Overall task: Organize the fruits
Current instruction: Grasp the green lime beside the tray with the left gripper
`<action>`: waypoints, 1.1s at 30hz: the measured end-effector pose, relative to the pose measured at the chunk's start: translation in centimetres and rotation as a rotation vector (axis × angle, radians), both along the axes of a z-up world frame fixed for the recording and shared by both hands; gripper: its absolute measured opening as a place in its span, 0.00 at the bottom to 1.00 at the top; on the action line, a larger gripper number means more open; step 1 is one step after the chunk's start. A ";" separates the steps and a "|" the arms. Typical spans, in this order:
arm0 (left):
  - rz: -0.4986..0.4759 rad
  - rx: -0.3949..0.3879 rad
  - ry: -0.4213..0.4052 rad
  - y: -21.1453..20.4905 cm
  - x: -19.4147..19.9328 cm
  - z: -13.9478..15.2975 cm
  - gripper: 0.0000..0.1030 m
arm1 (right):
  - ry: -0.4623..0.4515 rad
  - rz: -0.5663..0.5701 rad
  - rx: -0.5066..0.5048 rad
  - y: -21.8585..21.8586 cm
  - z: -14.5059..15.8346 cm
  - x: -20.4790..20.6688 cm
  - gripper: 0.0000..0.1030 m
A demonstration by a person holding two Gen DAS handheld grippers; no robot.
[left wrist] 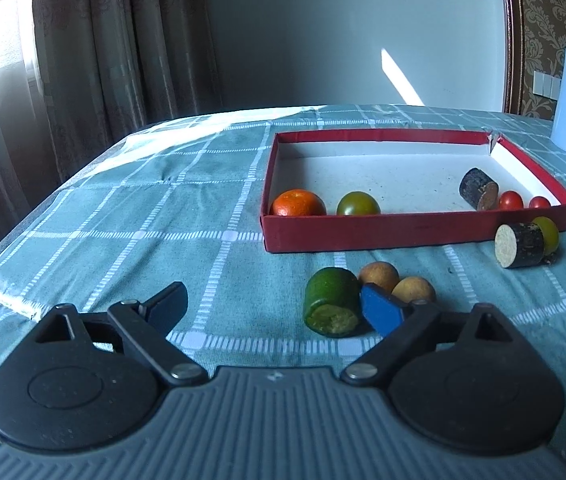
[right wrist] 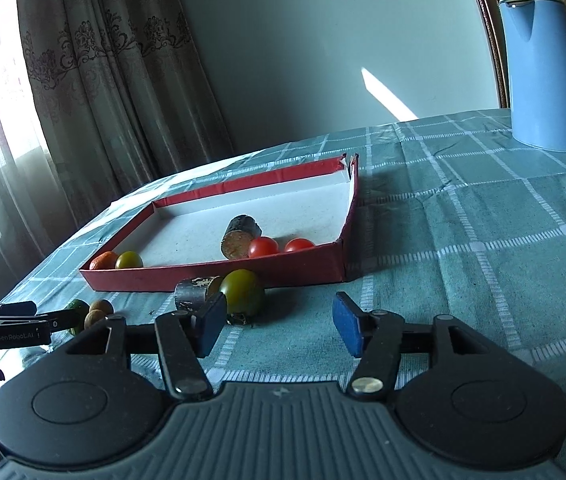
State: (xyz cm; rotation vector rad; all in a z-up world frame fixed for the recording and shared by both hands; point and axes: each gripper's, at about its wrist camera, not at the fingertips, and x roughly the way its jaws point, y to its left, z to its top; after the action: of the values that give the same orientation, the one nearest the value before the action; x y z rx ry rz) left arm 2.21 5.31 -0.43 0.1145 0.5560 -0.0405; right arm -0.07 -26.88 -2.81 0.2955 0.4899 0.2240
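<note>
Only the left wrist view shows the green cucumber chunk whole, lying on the table just beside two tan round fruits between the spread, empty fingers of the left gripper. The right wrist view shows the right gripper, fingers also apart and empty, near a green tomato and dark cylinder outside the red box, which holds an orange, tomatoes and another dark piece.
</note>
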 end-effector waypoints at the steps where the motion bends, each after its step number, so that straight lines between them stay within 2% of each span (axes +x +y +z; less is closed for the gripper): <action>1: -0.016 0.000 0.000 -0.1 0.0 0.0 0.90 | 0.002 -0.001 0.008 -0.1 0.0 0.0 0.56; 6: -0.023 0.009 0.033 -0.5 1.1 -0.3 0.88 | 0.001 -0.004 0.031 -0.4 -0.1 0.0 0.56; 10: -0.028 -0.006 0.071 -0.4 1.7 -0.7 0.72 | 0.010 -0.003 0.047 -0.6 -0.3 0.1 0.56; 13: -0.038 -0.033 0.070 -0.1 1.5 -0.7 0.65 | 0.018 0.000 0.050 -0.6 -0.4 0.2 0.56; 17: -0.056 -0.024 0.062 -0.4 1.3 -0.7 0.56 | 0.021 0.002 0.050 -0.6 -0.4 0.3 0.56; 22: -0.083 -0.024 0.059 -1.2 1.1 -0.6 0.33 | 0.027 0.002 0.054 -0.6 -0.5 0.4 0.56; 24: -0.086 -0.015 0.055 -1.6 0.9 -0.6 0.29 | 0.028 0.000 0.058 -0.6 -0.5 0.4 0.56; 33: -0.068 0.005 0.048 -2.2 0.8 -0.7 0.28 | 0.037 -0.001 0.070 -0.8 -0.7 0.5 0.56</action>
State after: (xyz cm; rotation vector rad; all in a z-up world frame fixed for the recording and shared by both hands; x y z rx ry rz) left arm 3.04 3.11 -1.12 0.1371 0.6002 -0.1083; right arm 0.41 -27.71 -3.49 0.3690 0.5189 0.2358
